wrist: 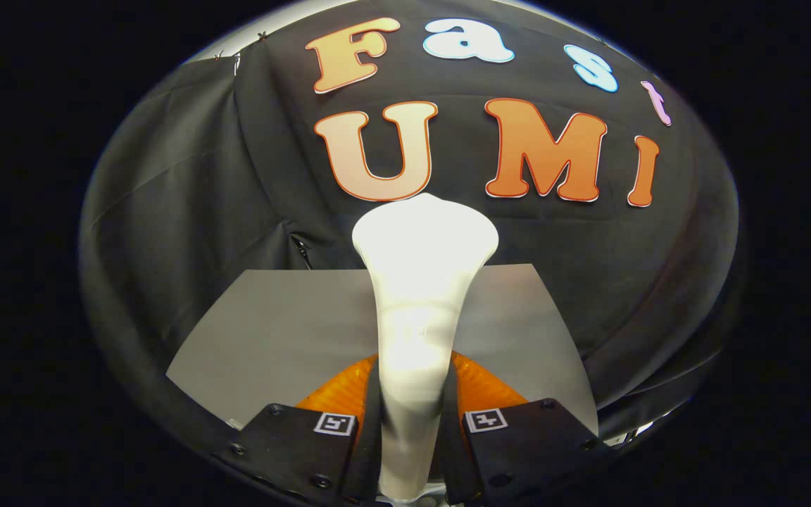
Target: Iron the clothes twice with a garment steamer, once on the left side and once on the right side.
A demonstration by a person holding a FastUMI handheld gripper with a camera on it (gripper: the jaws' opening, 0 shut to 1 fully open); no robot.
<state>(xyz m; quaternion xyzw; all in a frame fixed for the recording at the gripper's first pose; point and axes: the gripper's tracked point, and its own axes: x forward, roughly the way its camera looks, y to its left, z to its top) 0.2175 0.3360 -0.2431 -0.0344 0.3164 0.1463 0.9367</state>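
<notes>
The tool is pinching the garment steamer between both fingers; its long axis is pointing toward 12 o'clock, head flaring beyond the fingertips, above the table.

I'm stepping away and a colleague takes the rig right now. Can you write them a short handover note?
Tongs: shut on the garment steamer, both fingers pressing its white handle, its head pointing ahead toward the booth wall.
Below the steamer lies a flat grey surface.
Clothes: I cannot see them from here.
Done: steamer picked up.
Left: both ironing passes, left side and right side, as far as this shows.
</notes>
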